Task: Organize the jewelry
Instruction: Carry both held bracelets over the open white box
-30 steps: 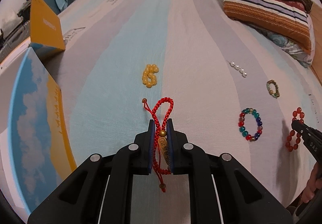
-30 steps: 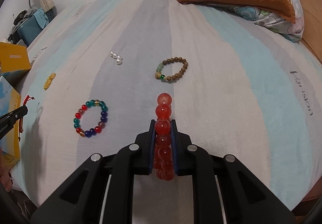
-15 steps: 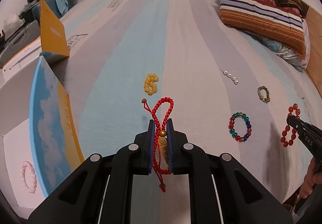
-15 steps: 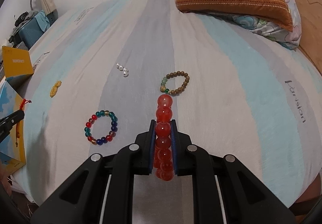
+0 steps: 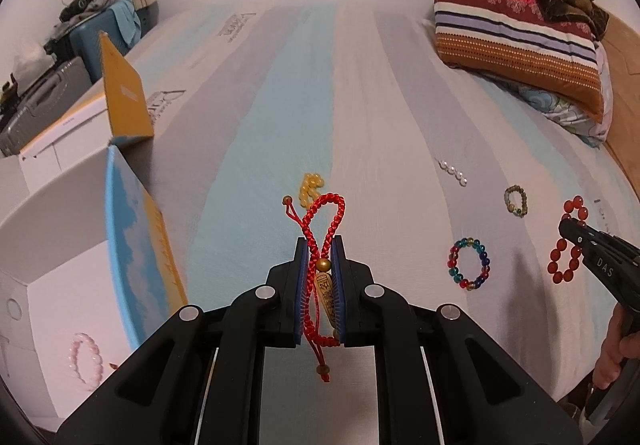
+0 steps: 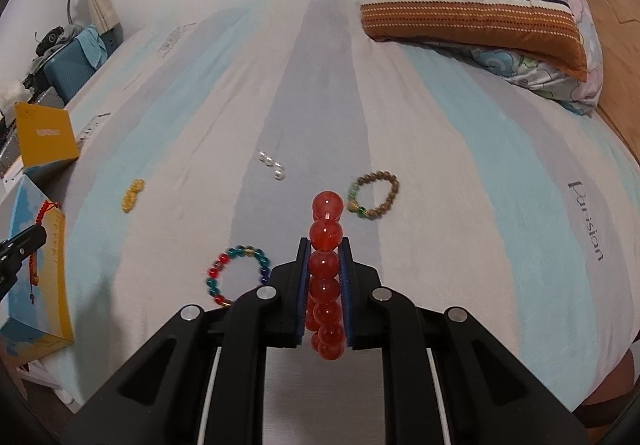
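My left gripper [image 5: 320, 245] is shut on a red braided cord bracelet [image 5: 324, 221] with a gold charm, held above the striped bed. My right gripper [image 6: 325, 245] is shut on a red bead bracelet [image 6: 326, 229], also lifted; it shows at the right edge of the left wrist view [image 5: 568, 241]. On the bed lie a multicoloured bead bracelet [image 5: 469, 263], a brown wooden bead bracelet [image 6: 376, 195], a short pearl strand [image 6: 272, 163] and a yellow bead bracelet [image 5: 310, 187]. An open white box [image 5: 60, 285] at the left holds a pink bead bracelet [image 5: 85, 361].
The box's blue-and-yellow flap [image 5: 136, 245] stands up beside the bed edge. A yellow box [image 5: 124, 97] sits behind it. A striped pillow [image 5: 516, 41] lies at the far right. Suitcases and clutter [image 5: 44, 93] stand at the far left.
Both grippers have risen and pulled back from the bed with their bracelets. The left view has swung to reveal the white box's inside and the pink bracelet.
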### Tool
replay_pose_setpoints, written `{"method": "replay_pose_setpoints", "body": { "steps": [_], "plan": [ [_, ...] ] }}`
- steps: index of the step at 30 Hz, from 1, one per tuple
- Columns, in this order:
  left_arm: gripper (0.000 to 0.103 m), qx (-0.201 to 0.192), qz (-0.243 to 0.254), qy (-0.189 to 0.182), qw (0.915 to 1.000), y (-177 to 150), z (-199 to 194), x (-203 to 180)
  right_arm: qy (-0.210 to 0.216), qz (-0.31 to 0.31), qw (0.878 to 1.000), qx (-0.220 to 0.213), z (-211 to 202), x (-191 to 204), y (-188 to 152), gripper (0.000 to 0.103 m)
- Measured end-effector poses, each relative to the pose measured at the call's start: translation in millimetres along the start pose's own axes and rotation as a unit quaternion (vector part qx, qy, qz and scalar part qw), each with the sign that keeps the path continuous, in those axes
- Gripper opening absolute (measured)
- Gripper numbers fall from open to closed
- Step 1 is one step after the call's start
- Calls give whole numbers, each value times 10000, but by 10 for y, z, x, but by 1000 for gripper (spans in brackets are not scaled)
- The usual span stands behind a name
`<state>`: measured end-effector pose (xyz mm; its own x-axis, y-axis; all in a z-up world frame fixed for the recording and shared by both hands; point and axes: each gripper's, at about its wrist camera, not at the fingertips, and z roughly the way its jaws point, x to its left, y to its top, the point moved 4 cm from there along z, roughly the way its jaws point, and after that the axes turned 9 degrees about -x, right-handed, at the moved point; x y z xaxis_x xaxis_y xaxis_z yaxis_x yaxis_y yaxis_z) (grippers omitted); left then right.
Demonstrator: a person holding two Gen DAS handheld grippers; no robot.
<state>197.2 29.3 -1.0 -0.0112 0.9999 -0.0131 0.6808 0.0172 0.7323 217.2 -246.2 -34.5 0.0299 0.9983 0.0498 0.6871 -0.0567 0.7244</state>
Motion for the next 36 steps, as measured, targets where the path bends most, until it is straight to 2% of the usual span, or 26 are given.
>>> {"method": "replay_pose_setpoints", "body": {
  "steps": [9,23,36],
  "plan": [
    [11,-157,-66,113,9998,128,-234,199,183,-195,9995,-166,-199,383,246,13],
    [11,-353,-393,413,9977,187,-633,838,542,-522,9966,-323,-443,1121,445,13],
    [11,-381,-789,854,9925,3,-992,1677,1167,-1029,9870,-407,-703,2254,380,13]
  ]
}}
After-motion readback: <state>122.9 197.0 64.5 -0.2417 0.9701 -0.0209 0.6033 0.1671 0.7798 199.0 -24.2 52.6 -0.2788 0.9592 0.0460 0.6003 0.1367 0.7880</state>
